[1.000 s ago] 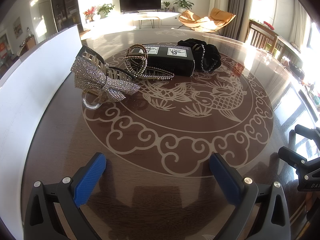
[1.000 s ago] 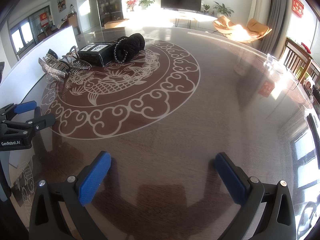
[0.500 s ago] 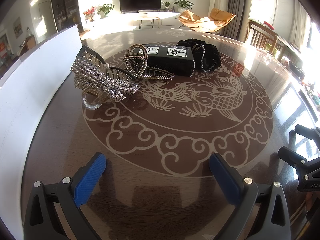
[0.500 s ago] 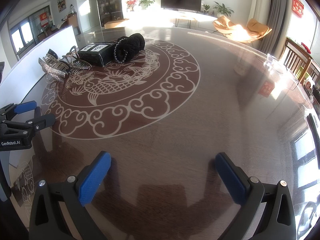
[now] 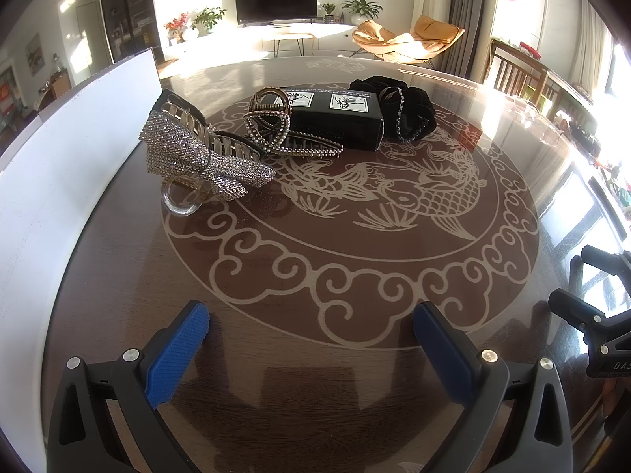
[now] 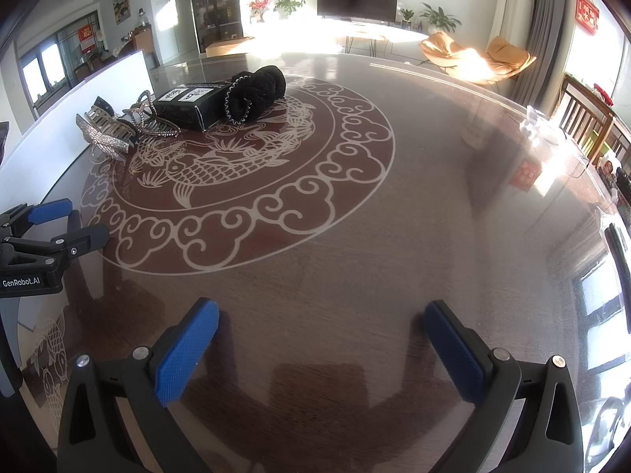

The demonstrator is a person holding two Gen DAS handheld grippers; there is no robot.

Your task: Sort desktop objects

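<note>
Several items lie at the far left of the round brown table [image 5: 335,394]. A rhinestone bow hair claw [image 5: 201,157] [image 6: 104,136] is nearest the white board. Beside it lies a gold pearl hair clip [image 5: 276,126] [image 6: 152,120], then a black box [image 5: 335,118] [image 6: 189,104] with white labels, then a black scrunchie [image 5: 402,110] [image 6: 256,90]. My left gripper [image 5: 311,335] [image 6: 75,220] hovers open over the table, well short of the items, with nothing between its blue pads. Further right, my right gripper [image 6: 321,335] [image 5: 591,276] is also open and holds nothing.
A tall white board [image 5: 59,149] [image 6: 59,118] stands along the table's left side. The table carries a pale fish and cloud pattern [image 5: 394,197]. Wooden chairs [image 6: 587,114] stand at the far right edge, and a living room with a TV [image 5: 276,2] lies behind.
</note>
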